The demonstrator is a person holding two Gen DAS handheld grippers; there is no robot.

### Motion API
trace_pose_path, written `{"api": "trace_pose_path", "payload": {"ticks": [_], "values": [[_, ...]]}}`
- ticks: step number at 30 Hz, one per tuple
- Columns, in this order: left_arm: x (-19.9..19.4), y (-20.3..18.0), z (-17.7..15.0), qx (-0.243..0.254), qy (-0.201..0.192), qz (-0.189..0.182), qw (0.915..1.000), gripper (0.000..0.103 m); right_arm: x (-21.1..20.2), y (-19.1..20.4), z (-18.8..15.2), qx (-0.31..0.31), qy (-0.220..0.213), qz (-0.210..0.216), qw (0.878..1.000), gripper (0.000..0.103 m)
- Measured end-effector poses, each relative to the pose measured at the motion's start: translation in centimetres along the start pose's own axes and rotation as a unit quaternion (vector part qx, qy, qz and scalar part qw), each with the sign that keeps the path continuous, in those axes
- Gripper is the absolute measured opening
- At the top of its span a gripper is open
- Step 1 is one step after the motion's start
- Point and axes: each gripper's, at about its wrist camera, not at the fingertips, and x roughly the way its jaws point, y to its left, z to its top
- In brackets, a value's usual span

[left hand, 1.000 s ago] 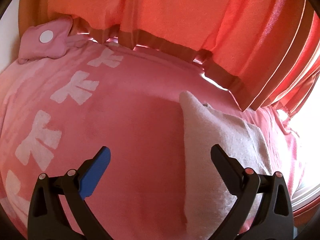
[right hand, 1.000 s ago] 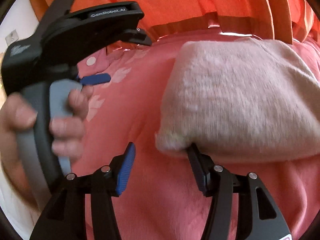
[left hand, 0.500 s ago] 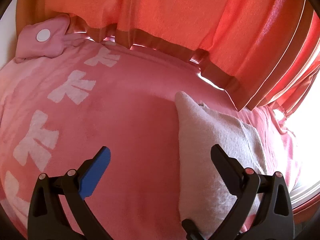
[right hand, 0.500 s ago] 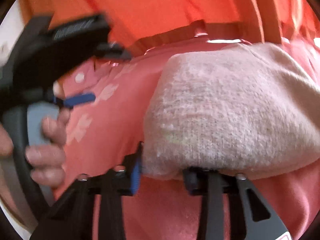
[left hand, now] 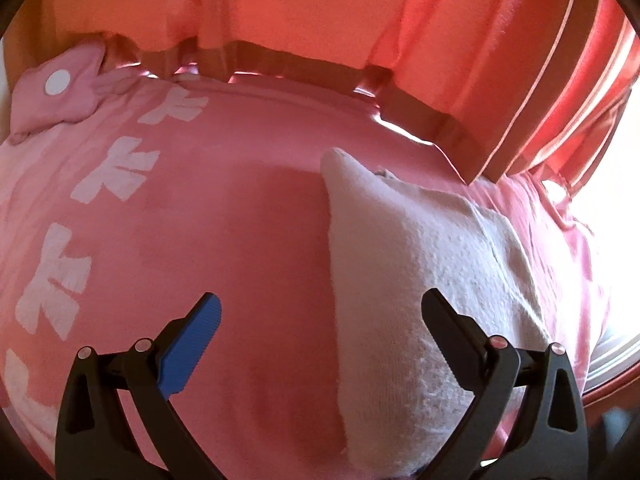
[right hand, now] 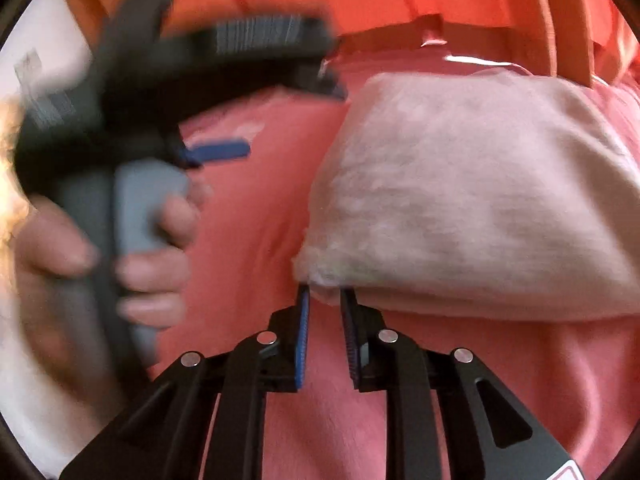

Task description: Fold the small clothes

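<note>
With only the near-left corner of the white knit garment (right hand: 472,192), lying on the pink bedspread (right hand: 256,216), pinched in the right gripper (right hand: 325,300) whose jaws have just closed, and the left gripper (left hand: 320,320) wide and empty above the bedspread, the fluffy corner could slip free.

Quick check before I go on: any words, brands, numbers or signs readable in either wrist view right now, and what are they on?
None can be read.
Left gripper body: a line of lettering on its top, smeared by motion blur, unreadable.
Right gripper: a red-edged sticker at its lower right corner, cut off by the frame, unreadable.
Pink blanket: white shapes and a white dot, pattern only, no lettering.
</note>
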Motion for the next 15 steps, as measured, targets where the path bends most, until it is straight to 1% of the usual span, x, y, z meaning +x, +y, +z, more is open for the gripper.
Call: {"api": "trace_pose_path", "payload": {"ticks": [1,2,3,4,5,6,7,9,11,13,14,15], "values": [[0.0,-0.2,-0.1,0.002,0.0,-0.003,1.0,0.098,-1.5,-0.9,0.5,0.007,-0.015,-0.011,1.0,0.019],[0.0,-0.4,-0.2,0.002,0.002,-0.006,1.0,0.098,-3.8,-2.2,1.3,0.021,-0.04,-0.029,0.999,0.019],[0.1,-0.5,-0.2,0.004,0.003,-0.009,0.9999,0.098,-5.0,-3.1,1.9,0.033,-0.054,-0.041,0.997,0.019],[0.2,-0.8,-0.4,0.007,0.004,-0.011,0.9999,0.098,-6.1,-4.5,2.7,0.05,-0.065,-0.057,0.995,0.021],[0.3,-1.0,-0.5,0.009,0.006,-0.013,0.9999,0.098,-6.9,-6.2,3.6,0.073,-0.075,-0.079,0.991,0.03],[0.4,-1.3,-0.7,0.011,0.008,-0.016,0.9998,0.098,-6.8,-7.3,4.2,0.086,-0.074,-0.095,0.989,0.041],[0.6,-1.7,-1.0,0.013,0.016,-0.023,0.9995,0.098,-6.3,-8.6,4.6,0.101,-0.062,-0.11,0.987,0.044],[1.1,-2.2,-1.5,0.014,0.031,-0.035,0.9988,0.098,-4.0,-10.8,5.2,0.123,-0.031,-0.112,0.986,0.045],[1.4,-2.6,-1.9,0.018,0.036,-0.035,0.9986,0.098,-2.4,-11.7,5.0,0.126,-0.024,-0.117,0.985,0.045],[1.7,-3.1,-2.2,0.026,0.035,-0.032,0.9985,0.098,-0.6,-12.3,5.8,0.12,-0.014,-0.125,0.985,0.046],[1.7,-3.3,-2.3,0.029,0.035,-0.032,0.9985,0.098,-0.3,-12.4,6.2,0.117,-0.014,-0.124,0.985,0.037],[1.7,-3.4,-2.3,0.029,0.035,-0.034,0.9984,0.098,-0.2,-12.2,6.8,0.111,-0.018,-0.122,0.986,0.009]]}}
